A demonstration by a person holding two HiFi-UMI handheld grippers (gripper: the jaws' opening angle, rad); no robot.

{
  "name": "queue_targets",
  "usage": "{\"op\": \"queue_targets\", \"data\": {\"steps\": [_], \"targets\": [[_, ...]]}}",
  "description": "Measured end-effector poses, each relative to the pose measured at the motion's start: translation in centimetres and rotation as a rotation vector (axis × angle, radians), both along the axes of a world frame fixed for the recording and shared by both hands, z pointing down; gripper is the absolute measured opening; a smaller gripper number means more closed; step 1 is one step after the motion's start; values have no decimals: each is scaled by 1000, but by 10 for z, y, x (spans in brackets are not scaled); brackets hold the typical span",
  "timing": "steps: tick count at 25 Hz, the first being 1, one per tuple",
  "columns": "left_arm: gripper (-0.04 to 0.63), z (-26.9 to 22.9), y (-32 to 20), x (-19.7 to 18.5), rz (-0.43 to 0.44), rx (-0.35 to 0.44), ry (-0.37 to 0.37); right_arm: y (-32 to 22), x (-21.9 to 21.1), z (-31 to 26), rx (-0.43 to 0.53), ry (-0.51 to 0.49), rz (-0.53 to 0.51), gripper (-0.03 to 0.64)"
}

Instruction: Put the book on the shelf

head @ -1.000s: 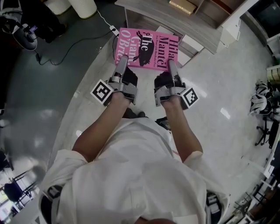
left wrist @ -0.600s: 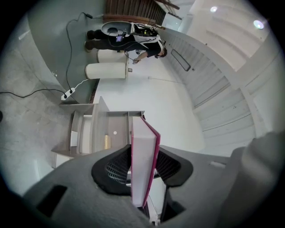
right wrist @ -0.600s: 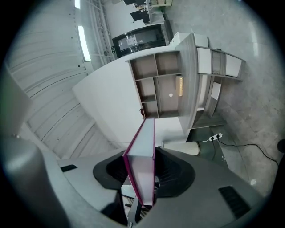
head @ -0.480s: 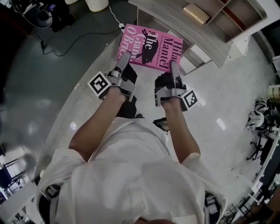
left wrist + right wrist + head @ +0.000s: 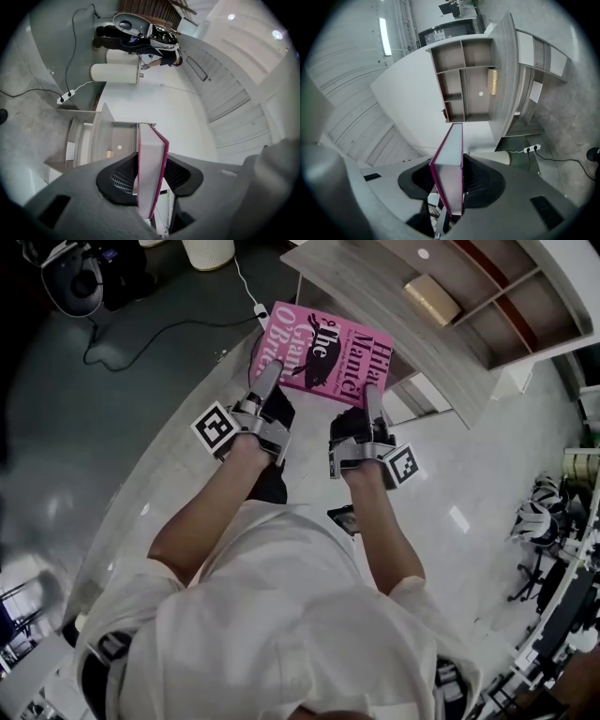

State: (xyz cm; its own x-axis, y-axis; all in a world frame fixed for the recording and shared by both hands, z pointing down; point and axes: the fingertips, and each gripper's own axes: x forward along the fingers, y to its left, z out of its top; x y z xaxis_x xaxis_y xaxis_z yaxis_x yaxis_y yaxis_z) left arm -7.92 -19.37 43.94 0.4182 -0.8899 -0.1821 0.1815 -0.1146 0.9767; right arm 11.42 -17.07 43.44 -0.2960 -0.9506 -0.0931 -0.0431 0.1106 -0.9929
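Note:
A pink book with black lettering is held flat in the air between both grippers, in front of the grey shelf unit. My left gripper is shut on the book's near left edge, and my right gripper is shut on its near right edge. In the left gripper view the book stands edge-on between the pads, white page block and pink cover showing. The right gripper view shows the book the same way, with the shelf's open compartments beyond it.
A tan box lies in one shelf compartment. A power strip and cable run over the grey floor at the left. A white bin stands at the top. Chairs and clutter crowd the right edge.
Both grippers and the book have stayed together while the view shifted; the shelf now shows more fully at the top right and the book sits closer to its front edge.

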Motion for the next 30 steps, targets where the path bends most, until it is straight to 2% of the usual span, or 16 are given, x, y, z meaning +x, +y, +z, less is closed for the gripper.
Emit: {"op": "queue_targets", "data": {"steps": [8,13,20,24,27,30], "targets": [[152,6,-2,-2,-8,-10,46,-2,-3,-6,14,55,-37,154],[152,3,-5,0,-3,21,17,-3,-3,-3,40,38,-53,153],[152,10,0,0,-23,2,18,-7,-2,1,10,50,-107,153],[152,8,-1,2,-1,20,3,-9,-1,-1,23,44,-131,155],[152,2,1,1,3,62,-27,-7,-3,-1,52,23,-139,153],[152,3,1,2,0,87,-24,-6,-1,1,83,24,-133,153]]}}
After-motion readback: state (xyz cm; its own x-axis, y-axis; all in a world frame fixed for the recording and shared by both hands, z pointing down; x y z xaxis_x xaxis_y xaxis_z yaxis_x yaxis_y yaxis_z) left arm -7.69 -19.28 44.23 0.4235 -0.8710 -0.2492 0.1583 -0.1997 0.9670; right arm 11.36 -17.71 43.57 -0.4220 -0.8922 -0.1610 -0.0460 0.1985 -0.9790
